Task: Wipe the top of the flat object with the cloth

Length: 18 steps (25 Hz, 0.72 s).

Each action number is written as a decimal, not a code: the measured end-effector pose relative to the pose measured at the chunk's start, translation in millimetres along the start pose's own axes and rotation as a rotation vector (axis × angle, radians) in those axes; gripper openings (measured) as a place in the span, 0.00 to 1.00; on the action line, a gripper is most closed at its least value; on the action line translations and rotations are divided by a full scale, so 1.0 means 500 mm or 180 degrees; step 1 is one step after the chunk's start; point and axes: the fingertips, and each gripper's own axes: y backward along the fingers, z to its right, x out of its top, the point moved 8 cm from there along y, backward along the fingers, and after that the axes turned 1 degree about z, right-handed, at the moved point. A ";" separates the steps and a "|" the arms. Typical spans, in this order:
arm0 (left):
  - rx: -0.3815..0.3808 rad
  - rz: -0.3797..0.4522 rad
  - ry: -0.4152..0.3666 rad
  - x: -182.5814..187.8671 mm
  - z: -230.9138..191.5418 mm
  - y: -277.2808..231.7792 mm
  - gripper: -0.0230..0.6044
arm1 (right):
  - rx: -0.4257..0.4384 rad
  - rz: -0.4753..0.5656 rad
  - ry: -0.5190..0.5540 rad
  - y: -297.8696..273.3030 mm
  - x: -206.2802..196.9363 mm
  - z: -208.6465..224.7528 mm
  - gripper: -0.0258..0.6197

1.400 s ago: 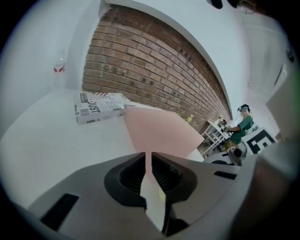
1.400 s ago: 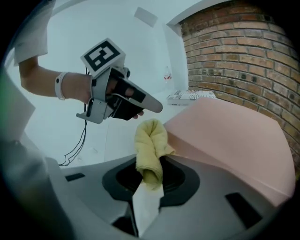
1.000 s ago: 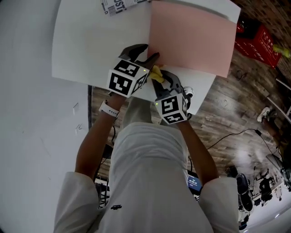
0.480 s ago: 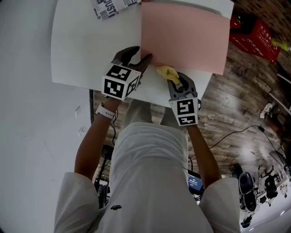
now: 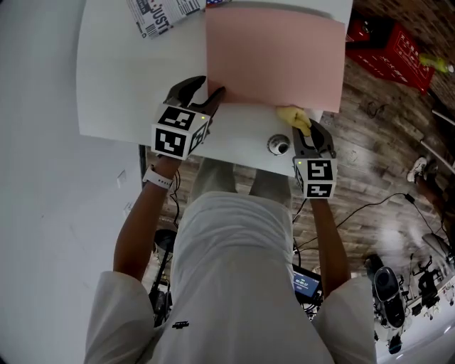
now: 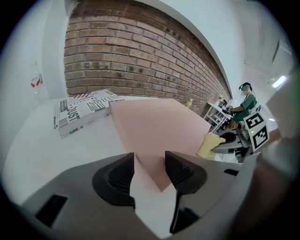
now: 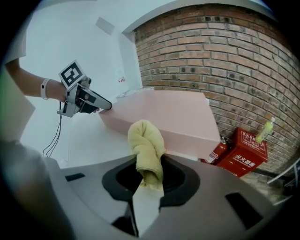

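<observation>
Head view first: the pink board [image 5: 274, 53] lies flat on the white counter [image 5: 128, 85], with a printed paper [image 5: 160, 13] just past its far left corner. The left claw [image 5: 206, 91] sits at the board's near left corner. The right claw [image 5: 306, 131] is at the near right corner with a yellow cloth [image 5: 295, 117] bunched at its tip, right by the board's edge. There's a small round thing [image 5: 279, 145] on the counter beside it; can't tell what it is.

The left gripper view gives what you can't see from above. The left claw [image 6: 149, 171] is spread wide, and the board's corner [image 6: 154, 140] pokes in between the jaws with the pads off it. Across the board, the right claw [image 6: 234, 140] and its cloth [image 6: 210, 145] show up too.

The right gripper view settles the other side. The right claw [image 7: 147, 180] is clamped on the cloth [image 7: 146, 150], which sticks up as a rolled wad in front of the board's side [image 7: 164, 117]. Whether it's touching is hard to say. The left claw [image 7: 101, 105] is at the far corner. Only this view shows the red boxes [image 7: 239, 150] on the floor by the brick wall [image 7: 225, 61].
</observation>
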 end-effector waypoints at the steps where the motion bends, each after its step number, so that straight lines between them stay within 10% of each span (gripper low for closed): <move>1: 0.0002 -0.0012 0.0000 0.001 0.000 0.000 0.38 | -0.0053 -0.0014 -0.0023 0.007 -0.007 0.018 0.18; 18: 0.0089 -0.0076 -0.0063 0.013 0.010 0.004 0.37 | -0.0538 -0.0211 -0.0235 0.080 -0.055 0.240 0.18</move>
